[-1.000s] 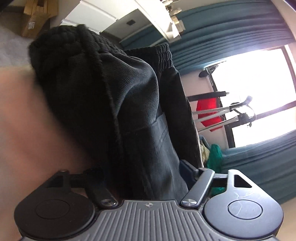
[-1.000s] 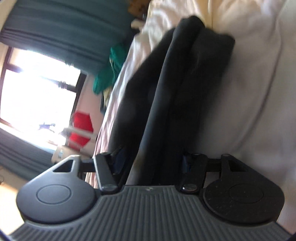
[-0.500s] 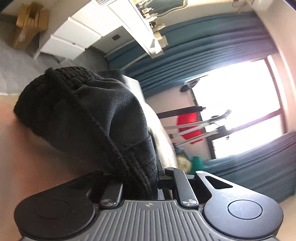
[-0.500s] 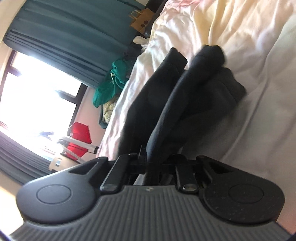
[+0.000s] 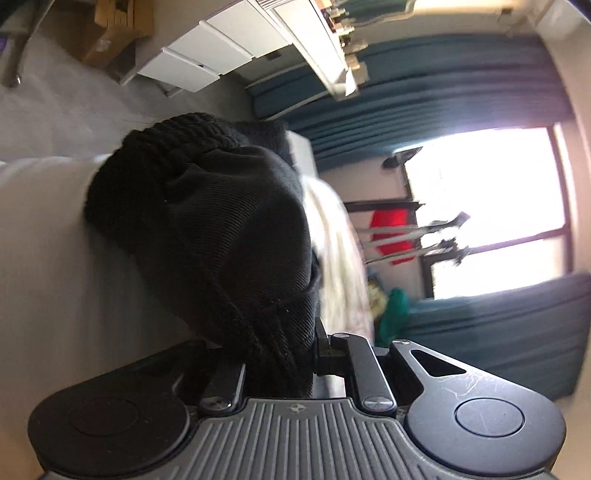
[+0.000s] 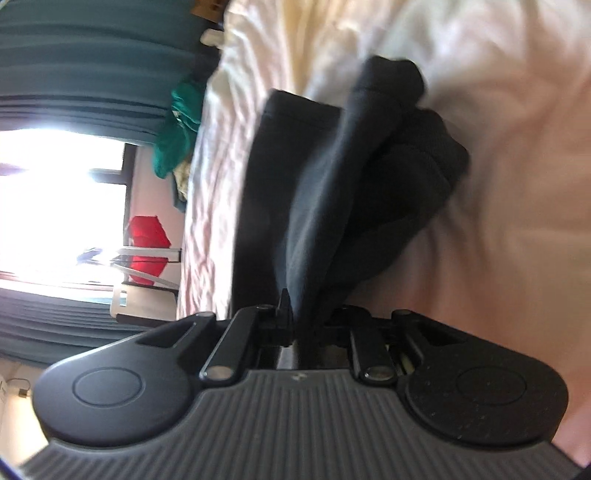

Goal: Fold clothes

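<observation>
A black garment with a ribbed elastic waistband (image 5: 221, 236) fills the left wrist view, bunched over the pale bed sheet (image 5: 48, 258). My left gripper (image 5: 284, 354) is shut on its gathered cloth and drawstring; the fingertips are buried in the fabric. In the right wrist view the same black garment (image 6: 332, 192) lies on the sheet (image 6: 498, 184) with one fold pulled up in a ridge. My right gripper (image 6: 306, 325) is shut on that ridge of cloth.
Both views are rolled sideways. White drawers (image 5: 207, 62) and a cardboard box (image 5: 114, 29) stand on the grey floor. Teal curtains (image 5: 424, 81) frame a bright window (image 6: 55, 206). A green cloth pile (image 6: 177, 129) and a red item on a rack (image 6: 147, 247) sit near it.
Both grippers closed on the garment and pulled back from the bed. The garment now hangs bunched from the left gripper and more of the room shows; the right view shows more sheet.
</observation>
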### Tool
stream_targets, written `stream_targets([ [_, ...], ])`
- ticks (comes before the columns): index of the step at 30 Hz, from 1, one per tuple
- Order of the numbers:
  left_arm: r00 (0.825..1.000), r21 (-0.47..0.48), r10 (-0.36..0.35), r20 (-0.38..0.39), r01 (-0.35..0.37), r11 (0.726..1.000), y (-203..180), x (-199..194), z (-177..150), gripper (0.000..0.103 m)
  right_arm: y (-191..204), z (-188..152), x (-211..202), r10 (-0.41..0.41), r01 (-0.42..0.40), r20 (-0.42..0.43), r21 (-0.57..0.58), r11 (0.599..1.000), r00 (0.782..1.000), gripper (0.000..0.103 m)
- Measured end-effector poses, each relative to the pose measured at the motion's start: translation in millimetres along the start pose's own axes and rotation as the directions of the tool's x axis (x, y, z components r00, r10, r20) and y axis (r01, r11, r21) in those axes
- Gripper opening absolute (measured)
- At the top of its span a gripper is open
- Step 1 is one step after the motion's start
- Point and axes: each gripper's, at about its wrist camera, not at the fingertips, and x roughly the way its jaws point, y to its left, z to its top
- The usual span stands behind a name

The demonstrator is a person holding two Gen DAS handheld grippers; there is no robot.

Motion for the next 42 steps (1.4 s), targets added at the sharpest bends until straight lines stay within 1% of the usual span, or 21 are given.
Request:
stream_targets([
  [3,0.997,0.081,0.081,0.0,-0.081,0.993,-5,-4,-4,0.02,-2,-3,3,0.008,-0.007,-0.016,0.014,1.0,1.0,0.017],
  [5,0.992,0.113,0.125,0.011,-0.126,0.986,-7,-6,-5,0.022,-6,-3,5,0.001,-0.001,-0.021,0.033,0.999,1.0,0.019],
  [7,0.989,0.127,0.149,0.019,-0.15,0.98,-16,2,-8,0.025,-14,-4,7,0.003,-0.001,-0.023,0.087,0.996,1.0,0.025],
  [8,0.987,0.134,0.158,0.022,-0.16,0.978,-18,4,-8,0.025,-16,-4,6,0.016,-0.015,-0.005,0.109,0.994,1.0,0.027],
  [11,0.986,0.142,0.168,0.025,-0.17,0.975,-22,2,-10,0.026,-25,-1,4,0.052,-0.06,0.05,0.171,0.983,0.997,0.042],
  [13,0.986,0.123,0.163,0.021,-0.165,0.979,-24,11,-14,0.026,-30,0,2,0.074,-0.091,0.087,0.21,0.973,0.993,0.061],
  [15,0.987,0.103,0.159,0.016,-0.16,0.982,-26,17,-14,0.026,-36,2,1,0.095,-0.124,0.126,0.248,0.961,0.987,0.064],
  [17,0.987,0.092,0.163,0.014,-0.163,0.982,-28,21,-14,0.027,-40,6,1,0.114,-0.152,0.153,0.263,0.953,0.982,0.064],
  [19,0.984,0.091,0.175,0.016,-0.176,0.98,-29,22,-14,0.034,-43,14,6,0.129,-0.165,0.156,0.249,0.954,0.979,0.065],
  [22,0.981,0.091,0.194,0.02,-0.195,0.977,-30,24,-14,0.041,-41,18,12,0.12,-0.148,0.148,0.202,0.968,0.982,0.064],
  [24,0.982,0.091,0.185,0.034,-0.187,0.978,-32,19,-15,0.049,-38,17,13,0.109,-0.142,0.185,0.174,0.974,0.977,0.064],
  [26,0.98,0.114,0.196,0.041,-0.199,0.973,-36,16,-17,0.053,-41,15,6,0.101,-0.138,0.209,0.166,0.976,0.973,0.063],
  [27,0.978,0.127,0.202,0.045,-0.206,0.97,-38,14,-18,0.057,-43,14,2,0.09,-0.126,0.218,0.157,0.98,0.972,0.056],
  [29,0.971,0.157,0.229,0.06,-0.236,0.959,-43,8,-23,0.063,-40,13,2,0.039,-0.067,0.223,0.121,0.99,0.974,0.033],
  [30,0.965,0.177,0.249,0.08,-0.26,0.949,-46,4,-28,0.067,-38,12,0,0.043,-0.07,0.233,0.109,0.992,0.972,0.022],
  [32,0.952,0.215,0.281,0.125,-0.302,0.929,-53,-6,-36,0.069,-33,11,-3,0.05,-0.074,0.253,0.085,0.994,0.966,0.022],
  [34,0.945,0.231,0.285,0.16,-0.317,0.92,-59,-14,-43,0.08,-29,9,-7,0.058,-0.078,0.272,0.061,0.995,0.96,0.022],
  [35,0.942,0.238,0.287,0.176,-0.323,0.916,-62,-18,-46,0.081,-26,9,-8,0.068,-0.084,0.284,0.044,0.996,0.956,0.022],
  [38,0.933,0.277,0.274,0.234,-0.334,0.901,-72,-26,-52,0.081,-15,11,-18,0.143,-0.14,0.337,-0.031,0.99,0.931,0.022],
  [40,0.92,0.308,0.284,0.271,-0.362,0.88,-81,-27,-56,0.081,-14,12,-20,0.121,-0.111,0.358,-0.049,0.993,0.926,0.022],
  [42,0.913,0.341,0.281,0.294,-0.375,0.862,-88,-27,-59,0.081,-30,13,-20,0.067,-0.074,0.342,0.01,0.997,0.937,0.022],
])
